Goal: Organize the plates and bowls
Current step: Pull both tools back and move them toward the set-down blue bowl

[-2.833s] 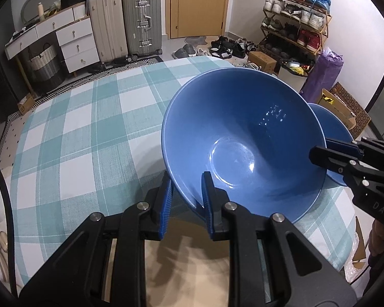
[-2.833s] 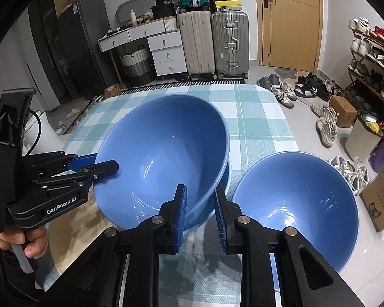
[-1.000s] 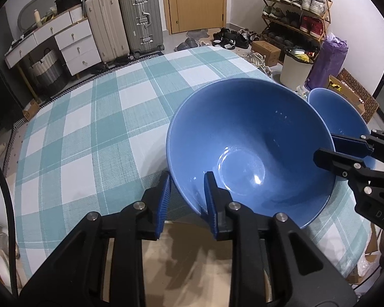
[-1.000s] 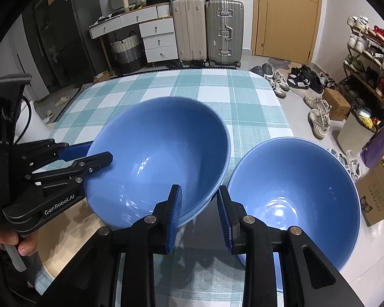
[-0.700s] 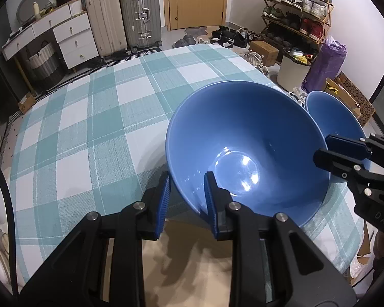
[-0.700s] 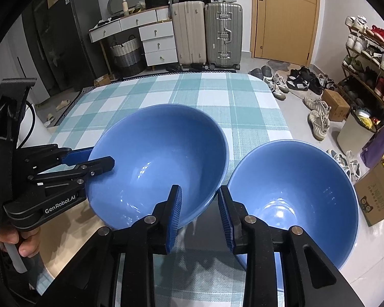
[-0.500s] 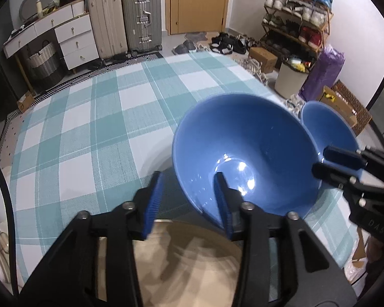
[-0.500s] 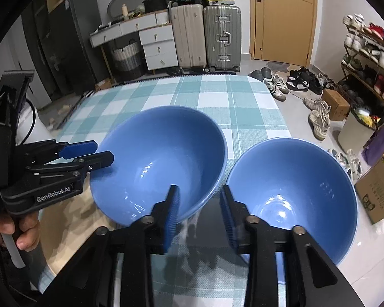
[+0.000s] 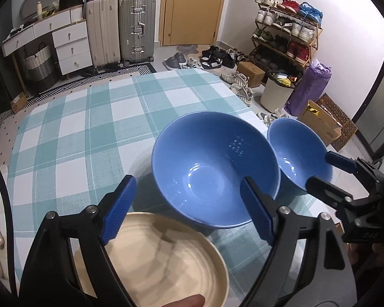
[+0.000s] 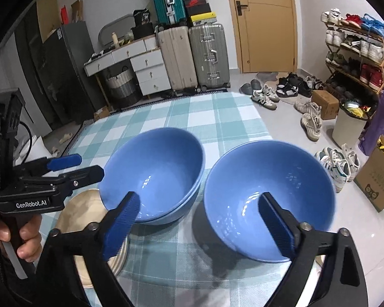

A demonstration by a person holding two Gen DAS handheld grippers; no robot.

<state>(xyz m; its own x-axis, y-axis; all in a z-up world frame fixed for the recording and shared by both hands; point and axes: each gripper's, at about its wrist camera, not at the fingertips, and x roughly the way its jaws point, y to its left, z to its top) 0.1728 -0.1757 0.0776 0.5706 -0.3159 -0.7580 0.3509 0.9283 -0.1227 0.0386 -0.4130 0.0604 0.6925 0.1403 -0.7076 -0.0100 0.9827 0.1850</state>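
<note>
A blue bowl (image 9: 215, 168) sits nested in another blue bowl (image 10: 189, 202) on the checked tablecloth; it also shows in the right wrist view (image 10: 156, 168). A second single blue bowl (image 9: 298, 153) stands to its right, near the table's right edge, and shows in the right wrist view (image 10: 268, 194). A cream plate (image 9: 163, 263) lies in front of the stack, also in the right wrist view (image 10: 76, 209). My left gripper (image 9: 189, 209) is open and empty, just behind the stack. My right gripper (image 10: 199, 225) is open and empty, between the bowls.
The table with the teal checked cloth (image 9: 76, 133) ends close to the right of the single bowl. Beyond it are suitcases (image 9: 120, 28), a white dresser (image 9: 48, 41), a shoe rack (image 9: 286, 33) and a bin (image 9: 276, 94).
Both grippers have opened wide and let go of the blue bowl's rim. The bowl now rests in the stack, and both grippers have drawn back and up from it.
</note>
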